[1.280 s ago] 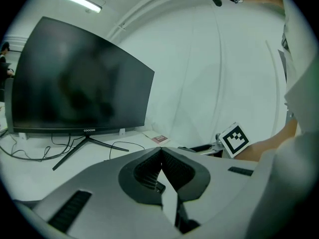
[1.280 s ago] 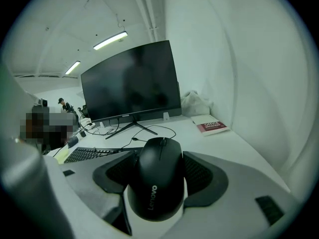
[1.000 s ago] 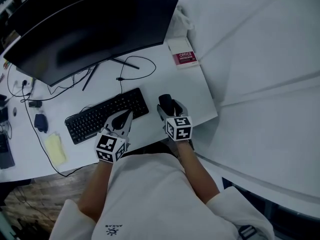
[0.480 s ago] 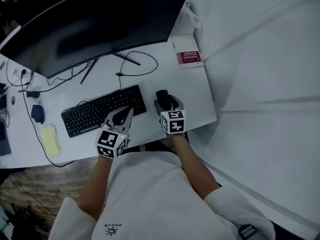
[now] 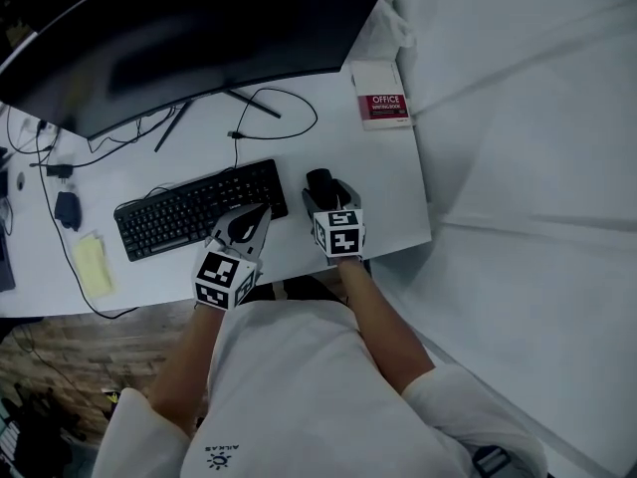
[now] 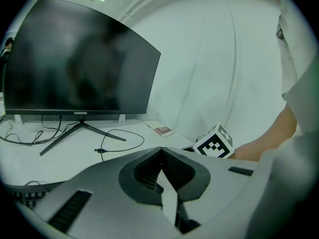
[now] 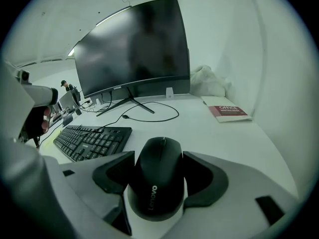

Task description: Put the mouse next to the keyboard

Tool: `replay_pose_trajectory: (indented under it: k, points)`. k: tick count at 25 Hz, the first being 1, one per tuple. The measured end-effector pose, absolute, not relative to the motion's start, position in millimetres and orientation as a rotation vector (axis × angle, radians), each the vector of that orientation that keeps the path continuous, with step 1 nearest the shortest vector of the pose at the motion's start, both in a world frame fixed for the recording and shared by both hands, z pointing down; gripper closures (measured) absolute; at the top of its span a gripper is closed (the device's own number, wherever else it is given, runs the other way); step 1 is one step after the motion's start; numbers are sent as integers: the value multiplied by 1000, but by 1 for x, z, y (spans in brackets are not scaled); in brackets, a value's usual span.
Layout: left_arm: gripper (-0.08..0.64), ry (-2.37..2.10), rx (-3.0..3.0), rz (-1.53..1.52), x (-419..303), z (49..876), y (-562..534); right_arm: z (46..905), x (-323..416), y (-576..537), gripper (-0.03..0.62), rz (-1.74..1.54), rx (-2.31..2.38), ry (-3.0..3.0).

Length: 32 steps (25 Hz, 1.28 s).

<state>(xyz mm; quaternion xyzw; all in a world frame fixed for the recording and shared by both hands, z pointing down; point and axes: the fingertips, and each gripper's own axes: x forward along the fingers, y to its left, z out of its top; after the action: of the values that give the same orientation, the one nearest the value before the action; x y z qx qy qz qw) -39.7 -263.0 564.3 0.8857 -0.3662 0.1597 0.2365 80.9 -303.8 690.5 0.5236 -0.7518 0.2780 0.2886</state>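
Note:
A black Lenovo mouse (image 7: 158, 176) sits between the jaws of my right gripper (image 7: 159, 159), whose pads press on both of its sides. In the head view the mouse (image 5: 318, 180) lies just right of the black keyboard (image 5: 184, 217), with the right gripper (image 5: 326, 196) behind it. From the right gripper view the keyboard (image 7: 92, 141) shows to the left. My left gripper (image 5: 261, 212) hovers over the keyboard's near right corner. Its jaws meet at the tips with nothing between them (image 6: 160, 152).
A big curved monitor (image 5: 199, 28) stands at the back on a thin-legged stand, with a loose cable loop (image 5: 284, 118) before it. A red-and-white booklet (image 5: 383, 108) lies at the back right. A yellow pad (image 5: 90, 265) lies left. The table edge (image 5: 423, 222) is close on the right.
The head view has drifted, so everything sits a little higher and further left in the picture. Relative to the keyboard, both grippers and the mouse have hardly moved.

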Motion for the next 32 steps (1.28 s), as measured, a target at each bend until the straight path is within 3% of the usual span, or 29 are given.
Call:
replay_pose_trajectory:
  k: [32]
  points:
    - [549, -1072, 2399, 462, -66, 564, -272, 713, 66, -316, 282, 663, 1320, -1970]
